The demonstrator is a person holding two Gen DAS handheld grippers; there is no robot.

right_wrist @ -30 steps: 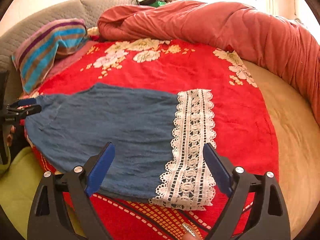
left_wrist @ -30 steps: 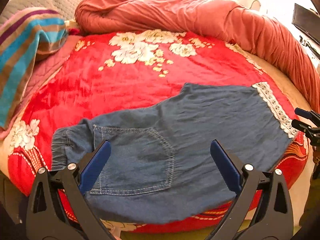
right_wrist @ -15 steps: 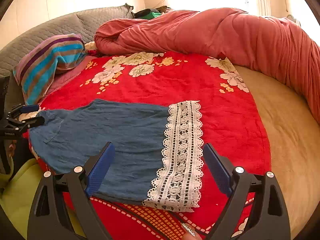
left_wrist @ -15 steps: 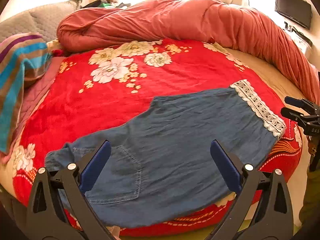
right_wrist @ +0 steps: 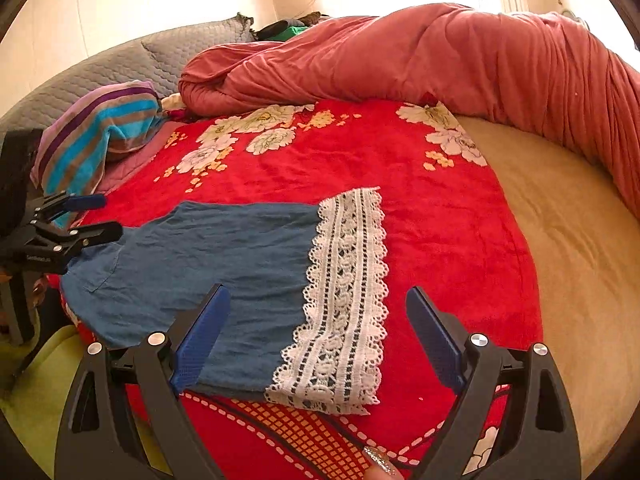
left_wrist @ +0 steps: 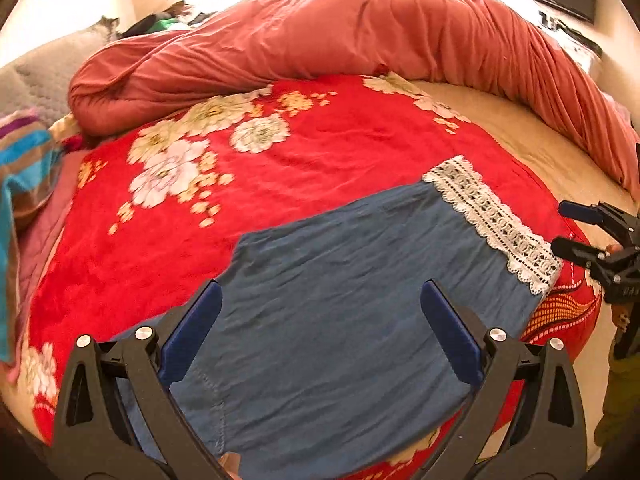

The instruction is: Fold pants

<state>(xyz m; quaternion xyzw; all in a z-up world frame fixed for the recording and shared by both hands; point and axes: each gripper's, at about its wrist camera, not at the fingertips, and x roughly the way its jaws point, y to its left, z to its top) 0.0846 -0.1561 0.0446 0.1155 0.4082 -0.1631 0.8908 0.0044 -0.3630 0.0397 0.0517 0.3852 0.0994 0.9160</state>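
Blue denim pants (left_wrist: 340,300) with a white lace hem (left_wrist: 492,220) lie flat on the red floral blanket (left_wrist: 320,152). In the right wrist view the pants (right_wrist: 224,268) have the lace hem (right_wrist: 344,300) to the right. My left gripper (left_wrist: 320,332) is open and empty, held above the waist half of the pants. My right gripper (right_wrist: 318,336) is open and empty, above the lace hem end. Each gripper also shows in the other's view, the right one (left_wrist: 576,232) by the hem, the left one (right_wrist: 96,216) by the waist.
A rolled red-orange duvet (left_wrist: 360,40) runs along the back and right of the bed. A striped pillow (right_wrist: 96,136) and a grey quilted headboard (right_wrist: 120,64) are at the left. Beige sheet (right_wrist: 560,240) shows at the right.
Both grippers have risen and pulled back from the pants, so more of the bed shows. The left view has swung right along the pants. The pants lie still.
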